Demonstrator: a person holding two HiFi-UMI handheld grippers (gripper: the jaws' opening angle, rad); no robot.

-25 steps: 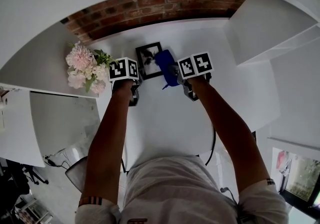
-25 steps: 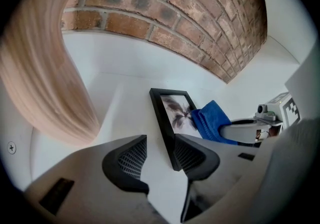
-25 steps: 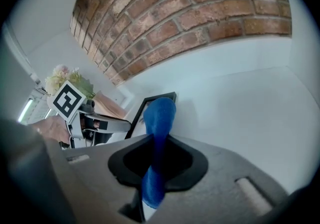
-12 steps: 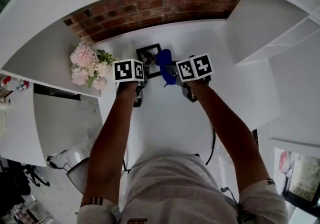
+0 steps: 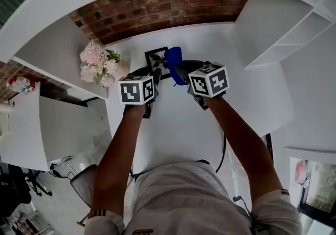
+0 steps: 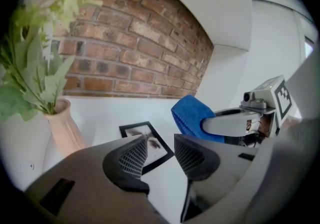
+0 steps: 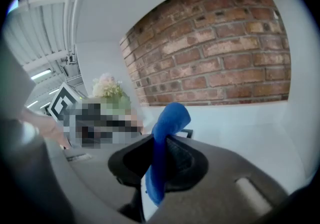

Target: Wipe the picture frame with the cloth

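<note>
A black picture frame (image 5: 155, 61) with a grey print lies flat on the white table (image 5: 173, 124), near the brick wall. My right gripper (image 5: 180, 73) is shut on a blue cloth (image 5: 173, 60), which stands up over the frame's right edge. In the right gripper view the cloth (image 7: 164, 138) is pinched between the jaws of the right gripper (image 7: 159, 155). My left gripper (image 5: 151, 75) hovers by the frame's near-left corner. In the left gripper view the left gripper (image 6: 161, 144) is open with nothing between its jaws, and the frame (image 6: 150, 144) and cloth (image 6: 192, 118) lie beyond them.
A pale vase (image 6: 62, 129) of pink and white flowers (image 5: 98, 66) stands left of the frame. A brick wall (image 5: 157, 3) backs the table. White shelving (image 5: 273, 24) rises at the right. A white desk (image 5: 63, 124) sits lower at the left.
Both grippers have risen toward the head camera and look larger. The cloth has shifted slightly farther back along the frame's right side. The frame has not moved.
</note>
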